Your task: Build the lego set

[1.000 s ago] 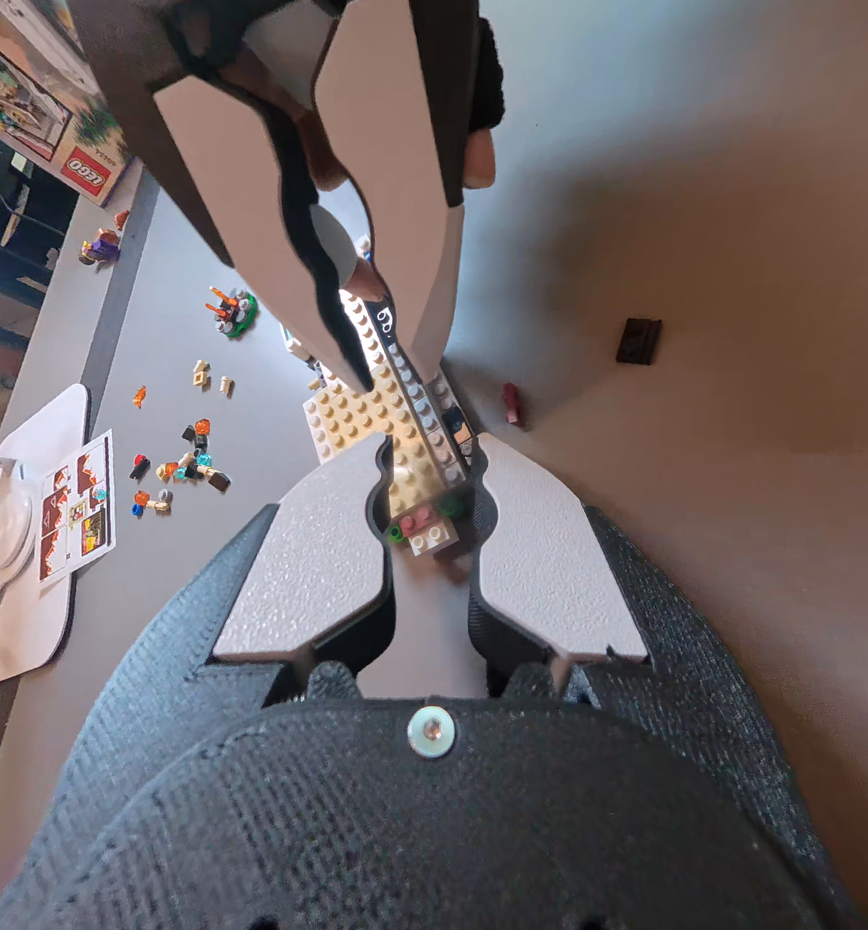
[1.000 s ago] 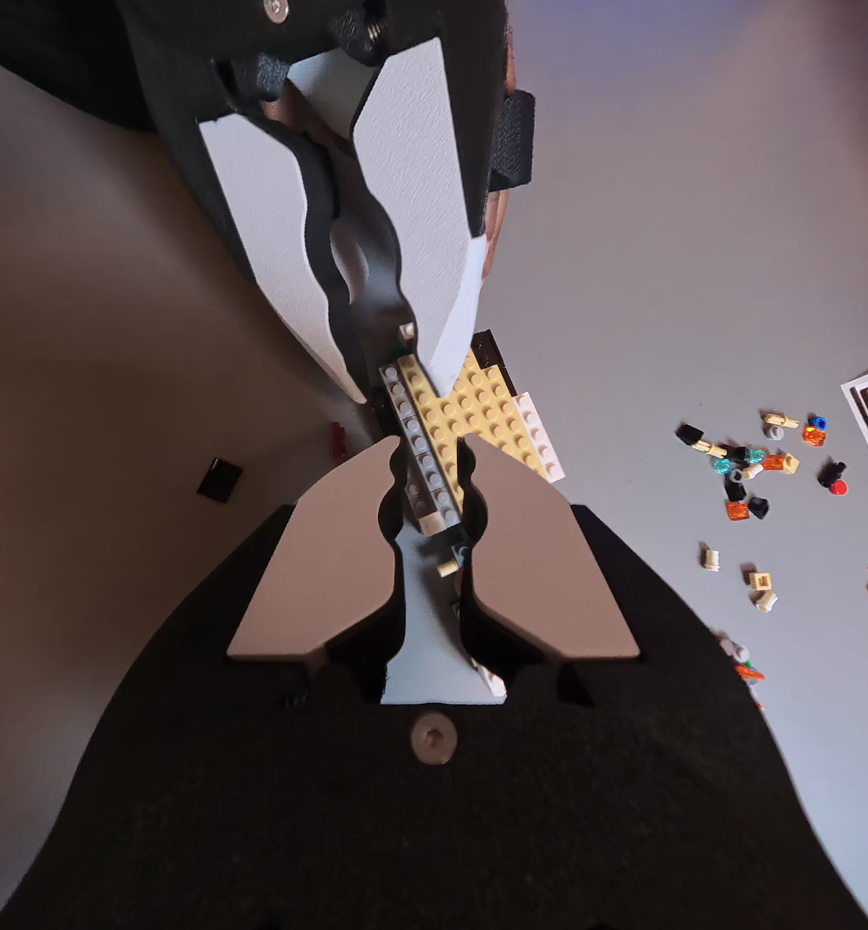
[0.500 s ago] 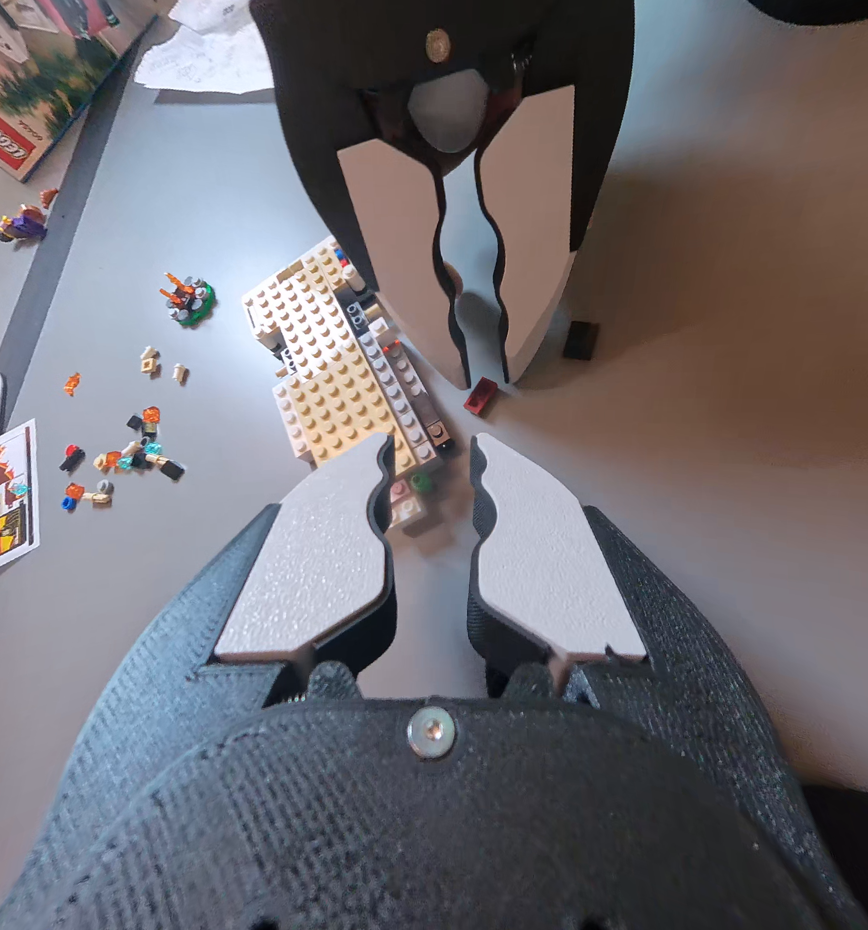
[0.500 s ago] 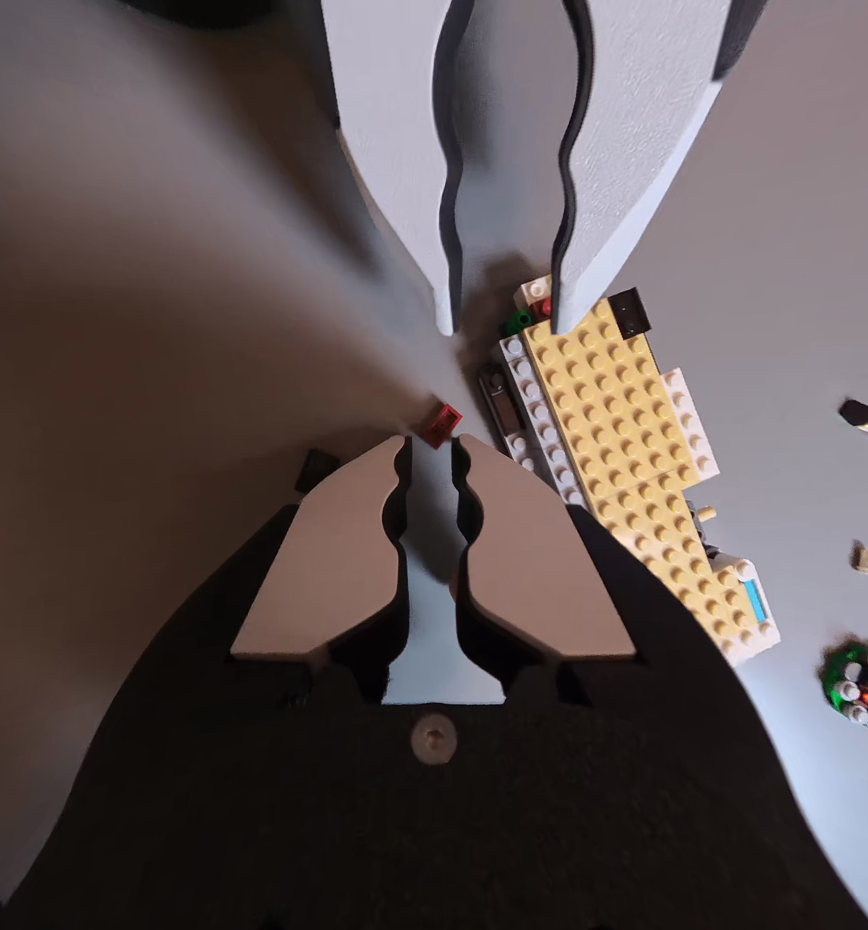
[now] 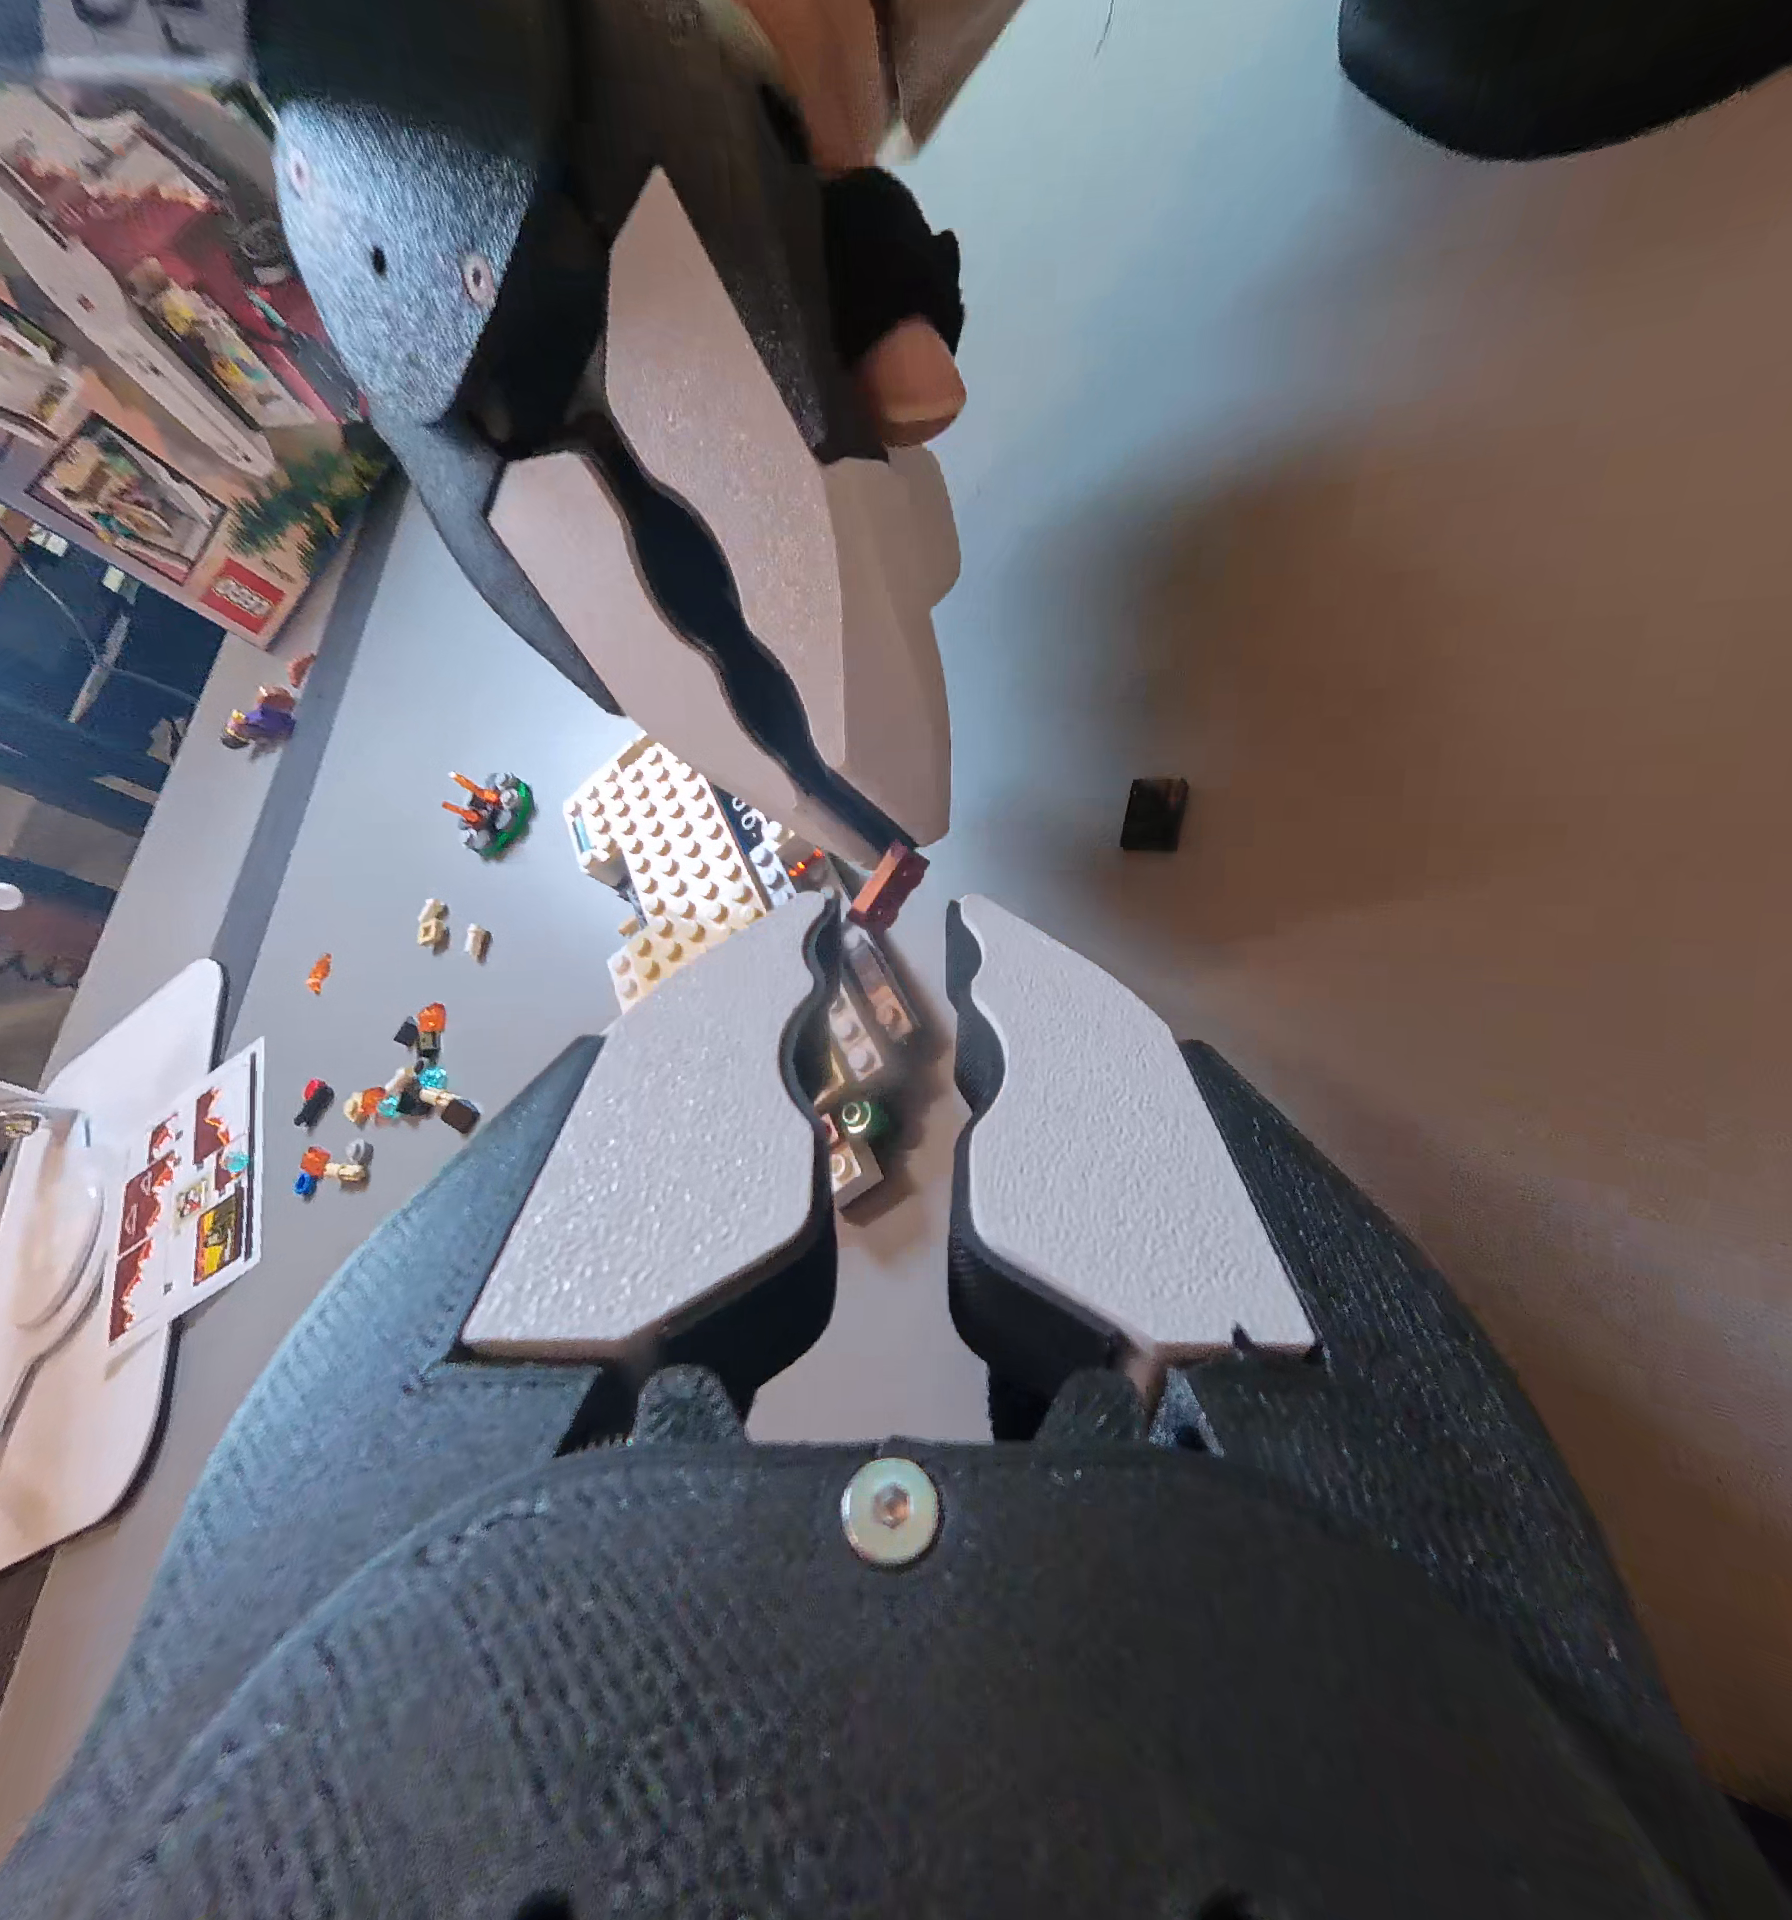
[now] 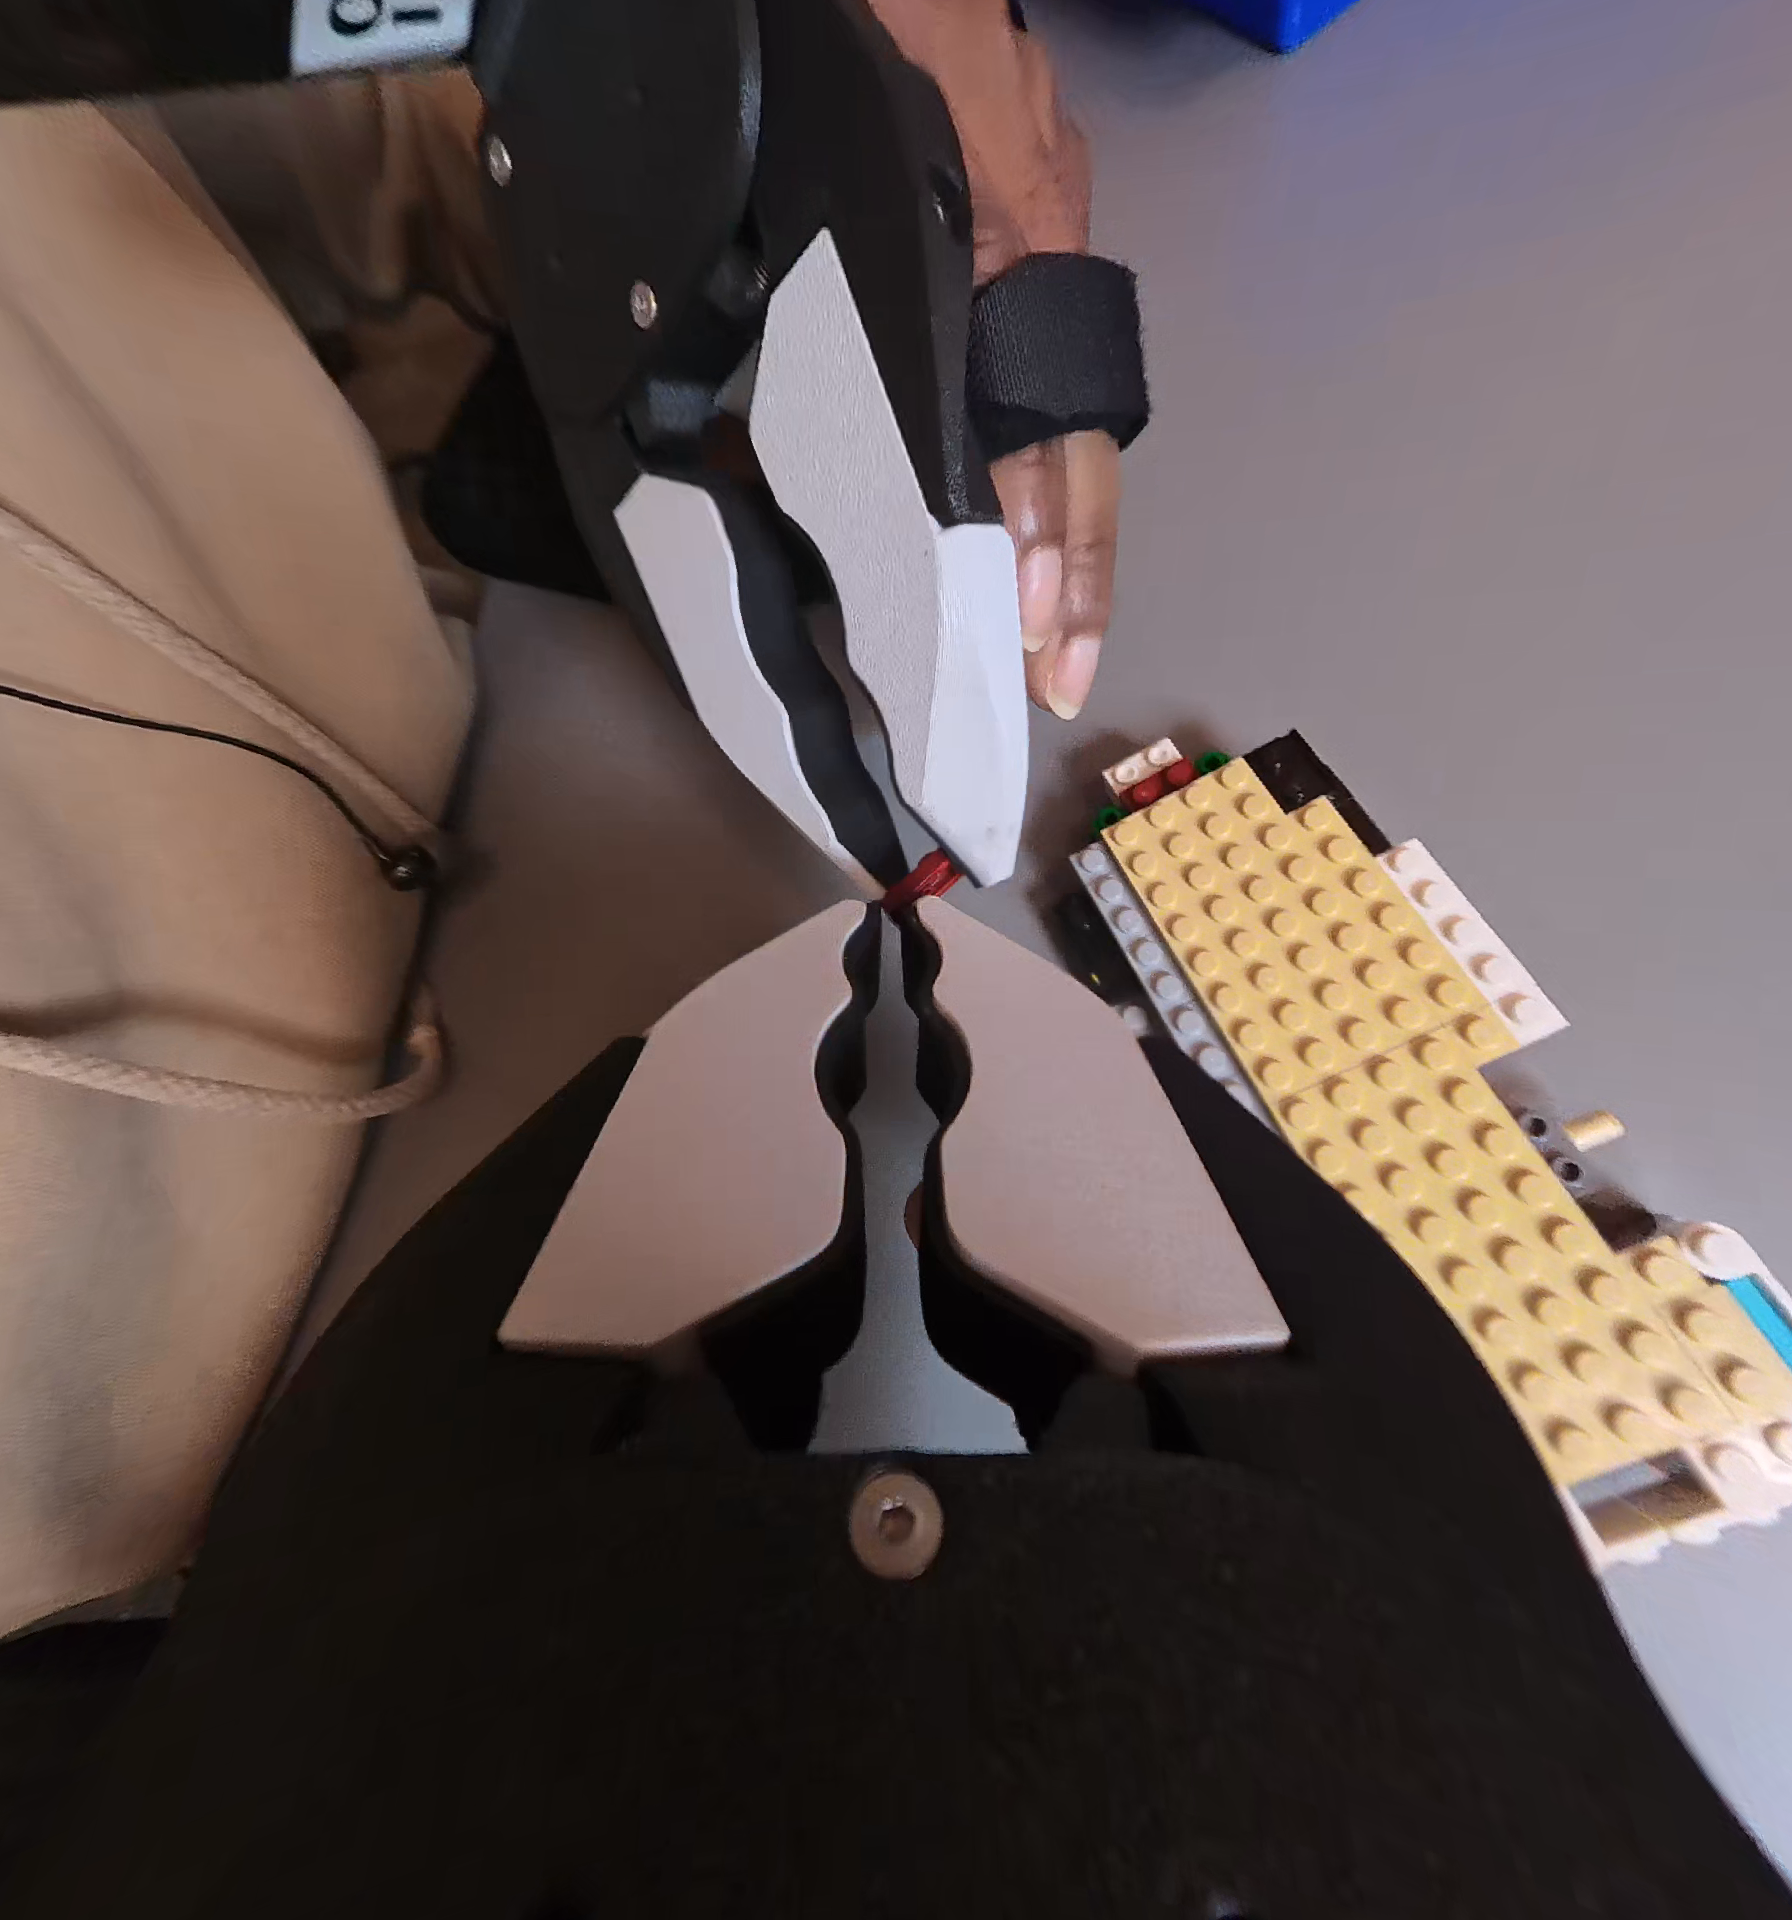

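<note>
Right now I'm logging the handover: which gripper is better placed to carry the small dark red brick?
Right gripper: its fingertips pinch the dark red brick. The left gripper stands open beside it.

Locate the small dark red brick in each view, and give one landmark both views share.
Left wrist view: the dark red brick hangs pinched at the tips of the right gripper, just above the open left gripper.
Right wrist view: the brick is at centre, clamped at the right gripper's fingertips, the left gripper's tips beside it.
Shared landmark: the tan studded plate.
</note>
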Available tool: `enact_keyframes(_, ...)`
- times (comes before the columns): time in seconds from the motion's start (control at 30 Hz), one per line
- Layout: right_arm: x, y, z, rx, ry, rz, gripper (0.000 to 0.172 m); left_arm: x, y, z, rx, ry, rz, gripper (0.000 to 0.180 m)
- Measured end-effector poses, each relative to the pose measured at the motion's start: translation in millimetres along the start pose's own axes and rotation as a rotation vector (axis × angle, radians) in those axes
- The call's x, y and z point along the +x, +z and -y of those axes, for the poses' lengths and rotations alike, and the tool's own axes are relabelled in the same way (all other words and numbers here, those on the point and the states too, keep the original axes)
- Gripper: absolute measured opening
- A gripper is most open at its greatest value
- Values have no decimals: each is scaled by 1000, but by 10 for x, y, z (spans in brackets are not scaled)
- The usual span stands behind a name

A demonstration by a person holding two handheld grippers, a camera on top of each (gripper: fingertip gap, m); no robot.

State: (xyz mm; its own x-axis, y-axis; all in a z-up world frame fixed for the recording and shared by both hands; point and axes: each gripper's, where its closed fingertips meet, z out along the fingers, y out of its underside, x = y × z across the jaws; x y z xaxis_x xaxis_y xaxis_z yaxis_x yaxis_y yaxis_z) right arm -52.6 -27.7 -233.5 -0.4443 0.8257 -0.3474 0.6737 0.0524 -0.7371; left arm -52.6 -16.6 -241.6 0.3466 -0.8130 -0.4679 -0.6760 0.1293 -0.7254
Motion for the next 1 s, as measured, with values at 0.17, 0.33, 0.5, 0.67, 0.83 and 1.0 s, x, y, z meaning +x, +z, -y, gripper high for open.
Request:
enact_keyframes(0.17, -39, -28, 56, 60, 42, 66, 4, -37, -34, 58, 29, 12, 23, 9)
enact_keyframes(0.33, 129, -78, 40, 86, -2, -52, 8, -59, 7, -43, 0, -139, -24, 7)
enact_keyframes(0.5, 201, -114, 56, 63, -326, -305, 14, -72, 25, -135, -6, -479, -161, 8)
enact_keyframes(0.67, 236, 1, 38, -35, -544, -438, 15, -72, 33, -120, 10, -571, -211, 8)
enact_keyframes(0.83, 266, 44, 32, -67, -581, -433, 9, -60, 45, -139, -4, -563, -210, 7)
enact_keyframes(1.0, 322, 1, 9, -74, -520, -394, 8, -108, 40, -155, 3, -526, -167, 13)
